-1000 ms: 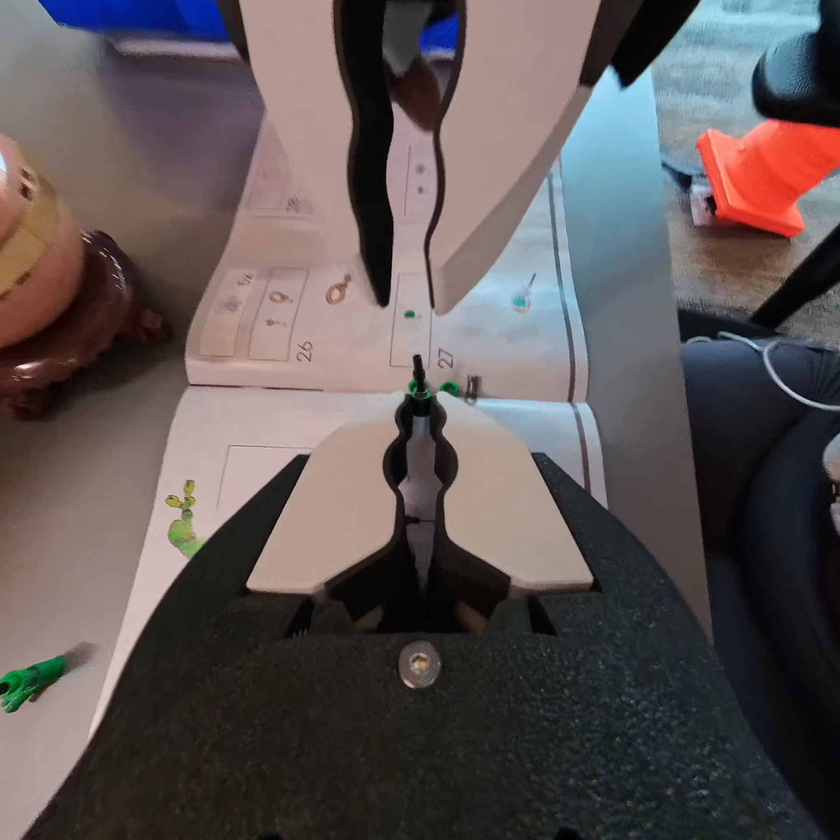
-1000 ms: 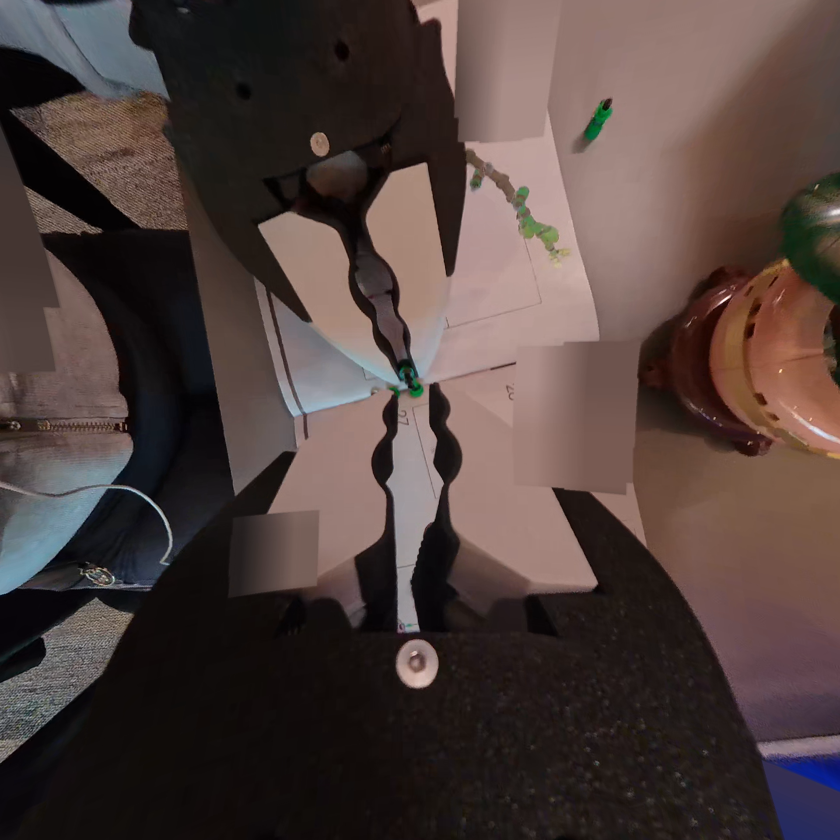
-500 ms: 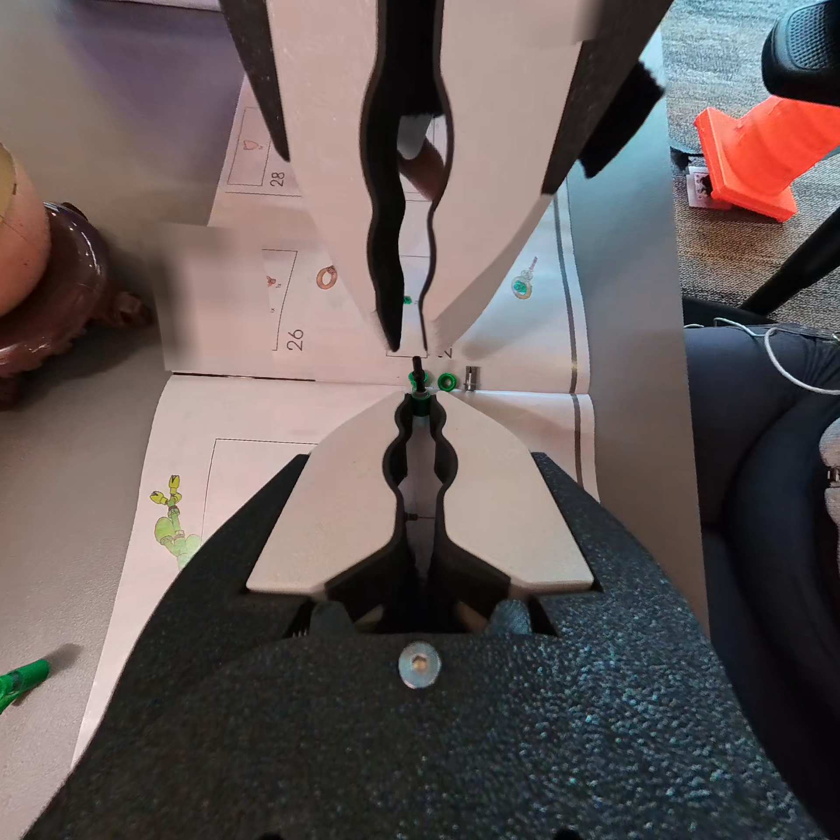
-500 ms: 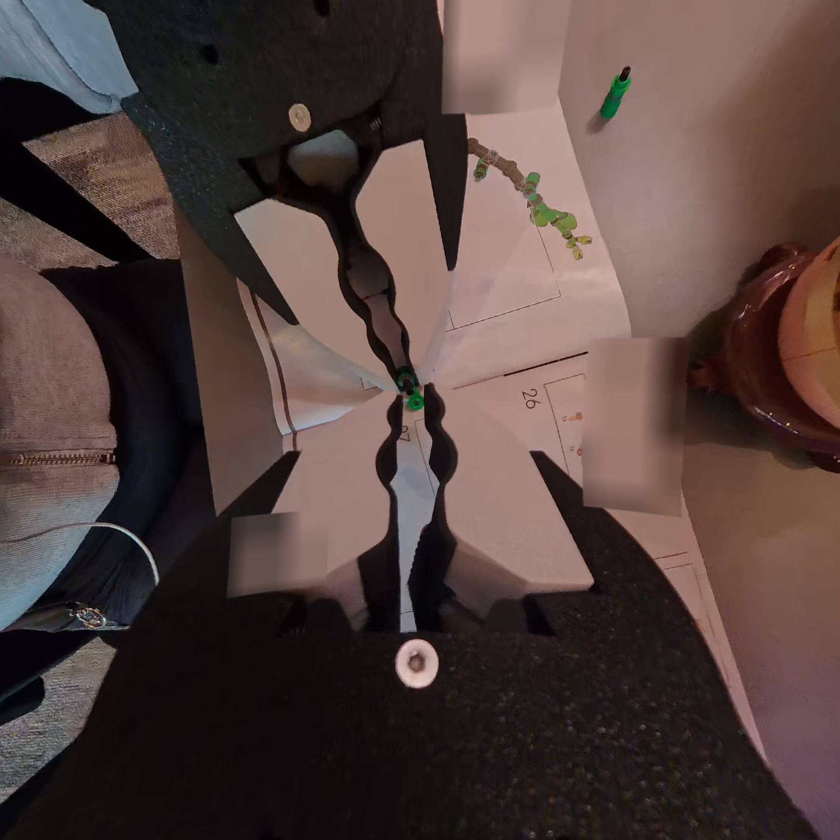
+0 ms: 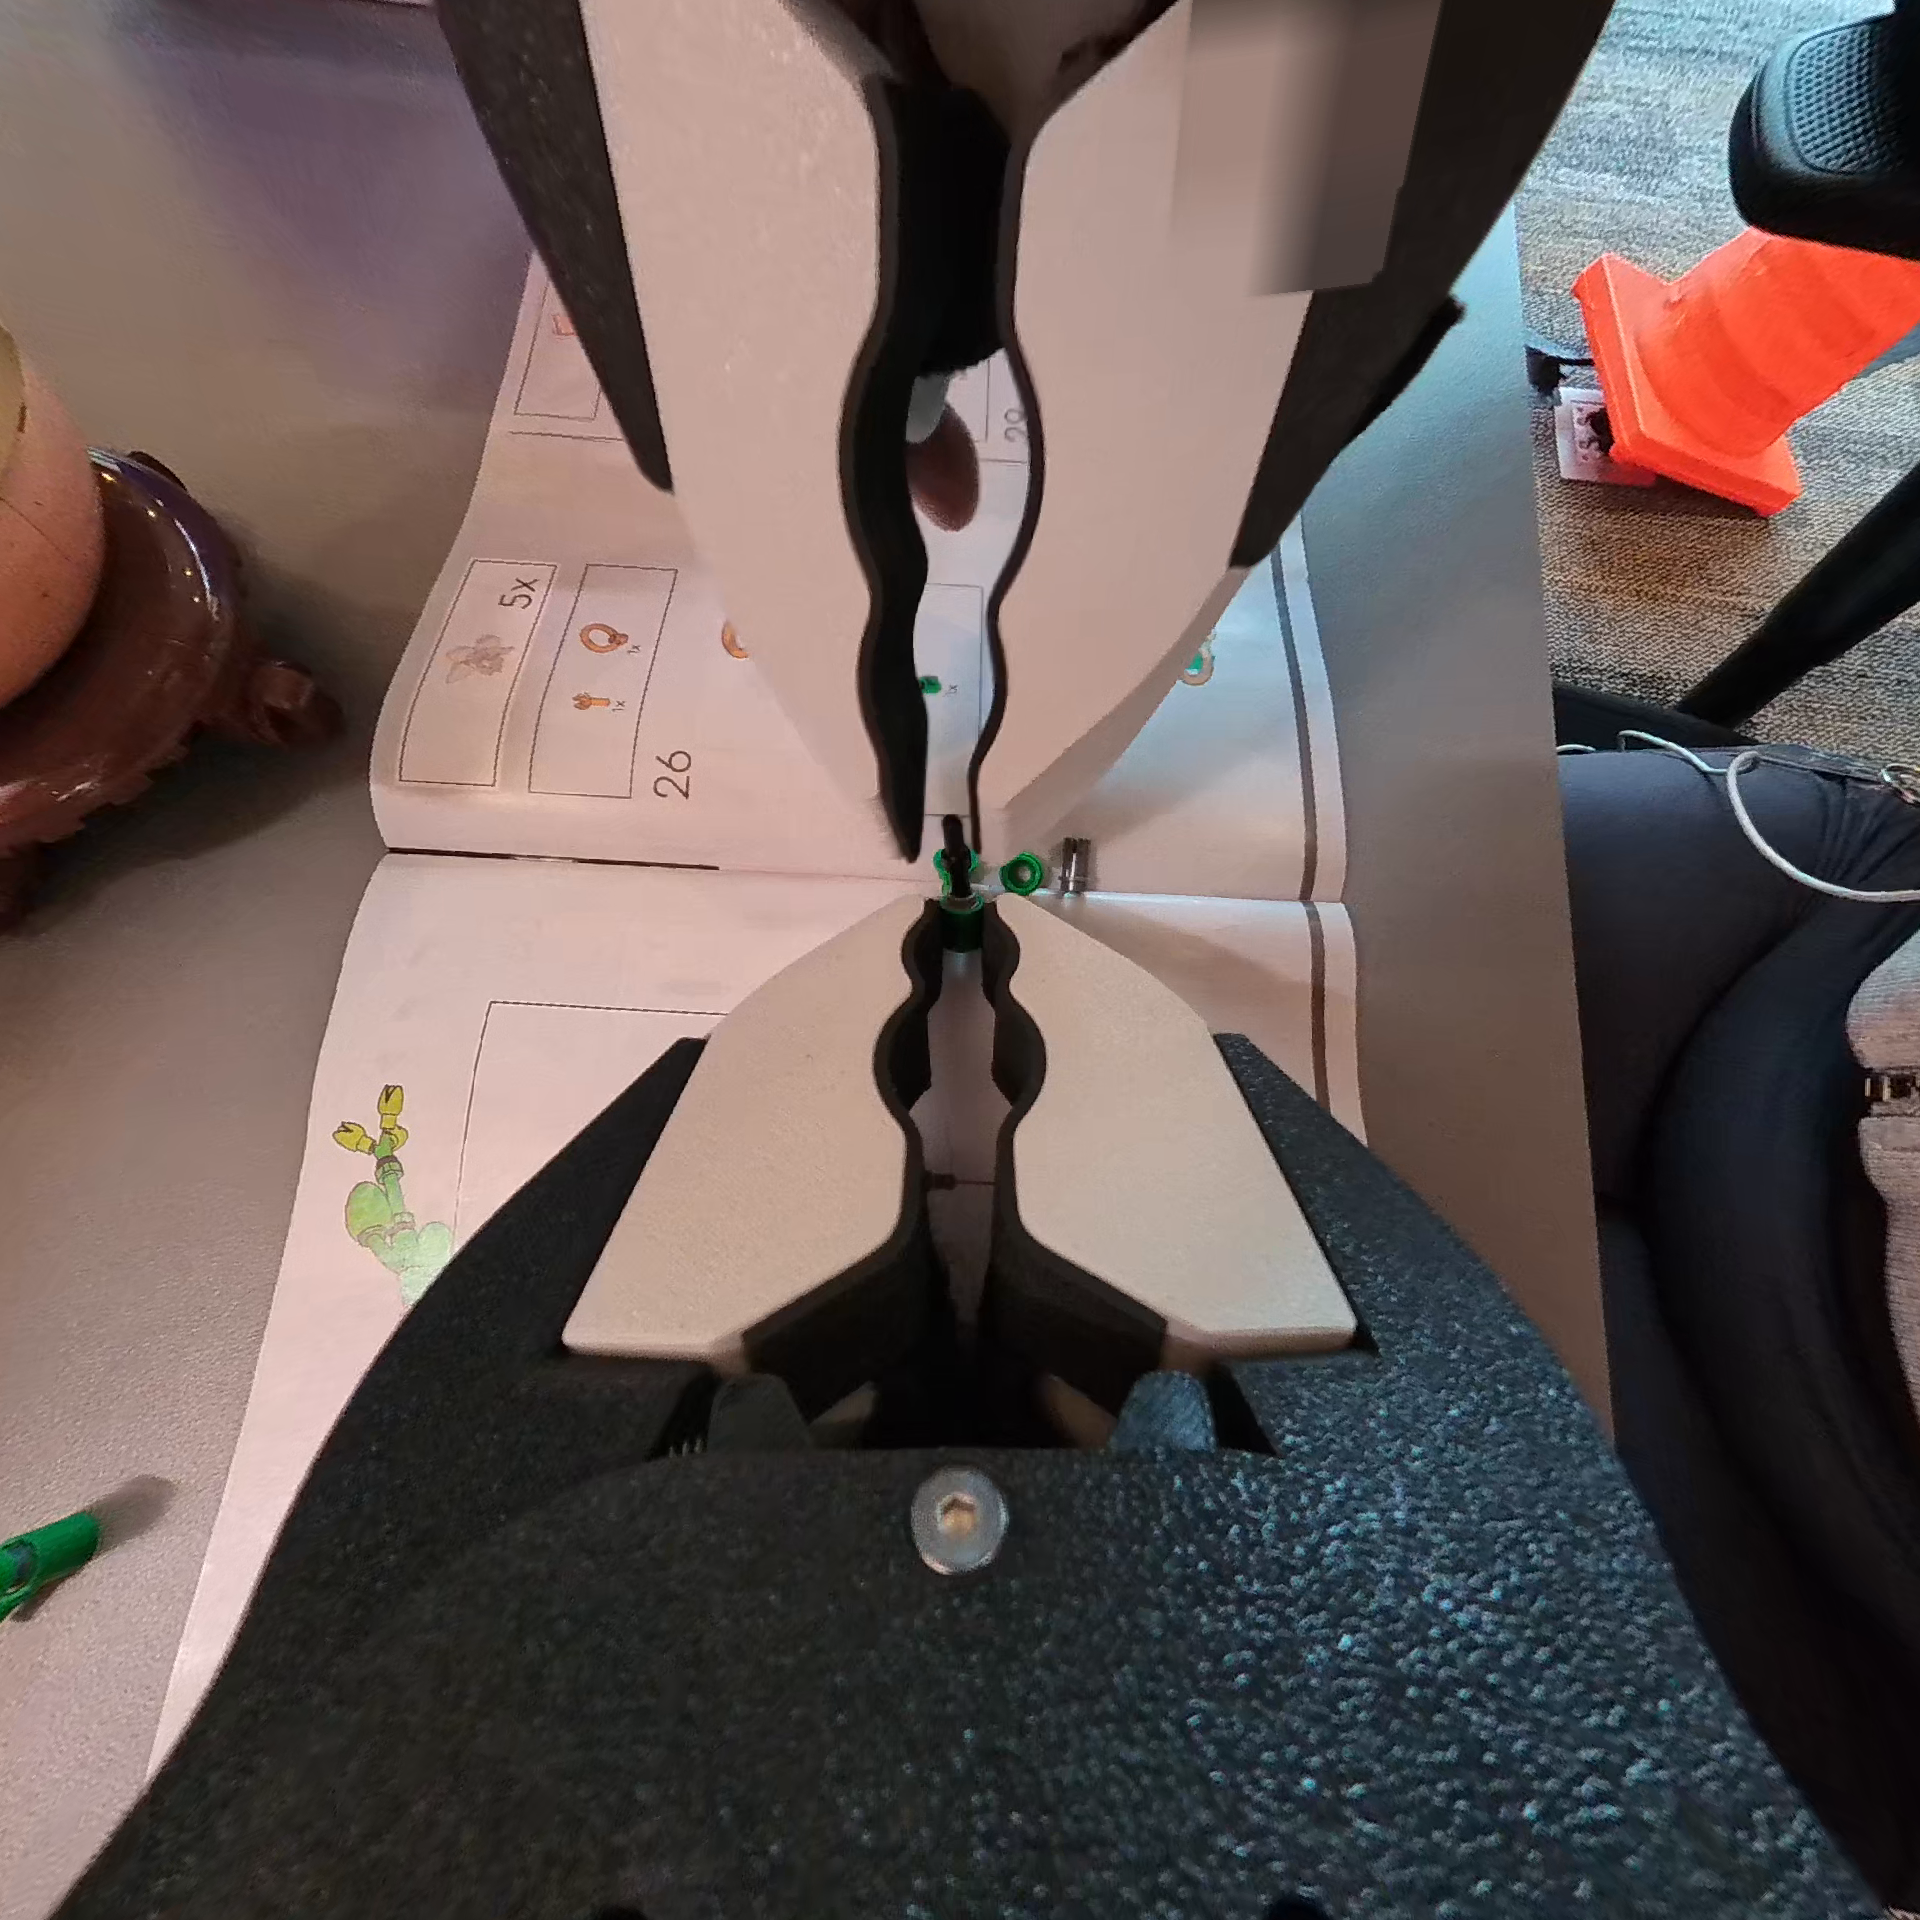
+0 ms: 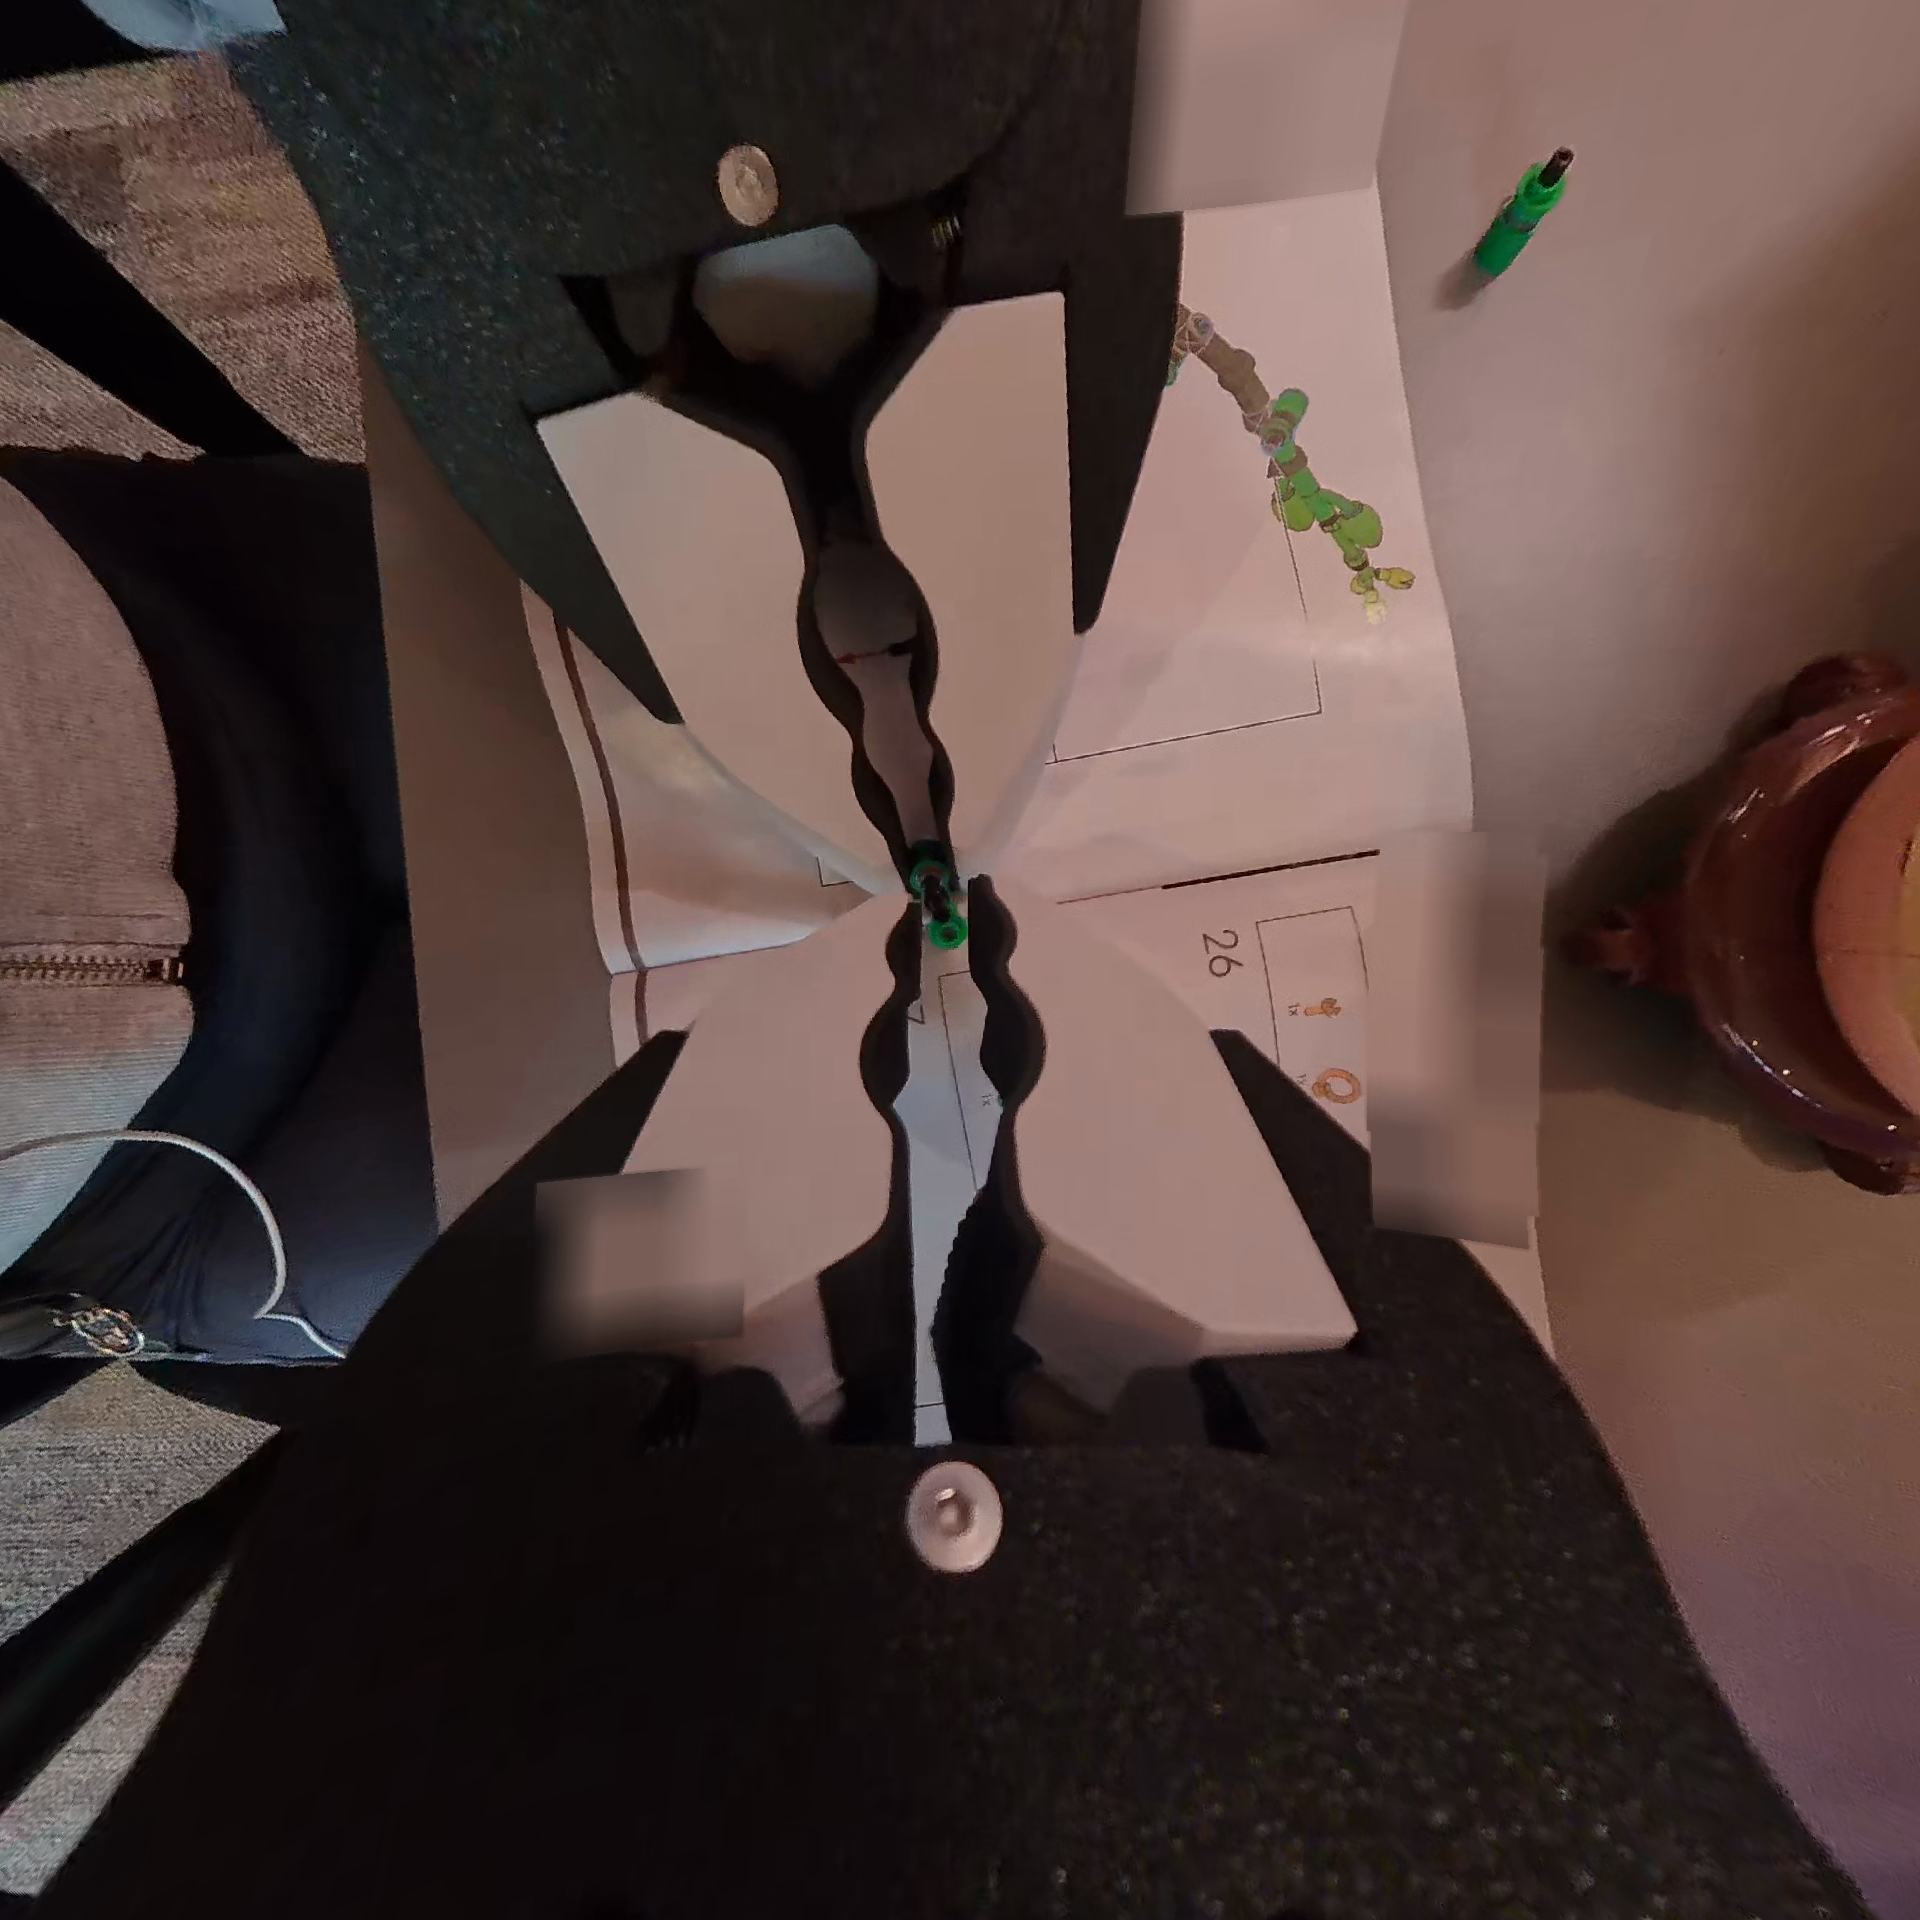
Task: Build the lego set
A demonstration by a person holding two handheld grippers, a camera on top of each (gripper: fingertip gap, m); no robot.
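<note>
Green cylinder piece with a black pin jutting from its front end sits clamped between the fingertips of the left gripper, over the crease of an open instruction booklet that lies toward the right edge of the grey tabletop. From the left: one loose green peg lies by the tabletop's left edge, and one brown stand carries a pinkish vessel. At the middle, the right gripper faces the left one tip to tip, its fingers narrowly apart with one green ring between them at the pin's free end. Whether its pads press on that ring cannot be told, nor whether the ring is threaded on the pin. Just right of the pin a second green ring rests on the crease, then one small grey stud. Beyond the right edge, one orange cone stands on the carpet and a seated person's dark trousers show. That makes two grippers, two rings, one pinned piece.
</note>
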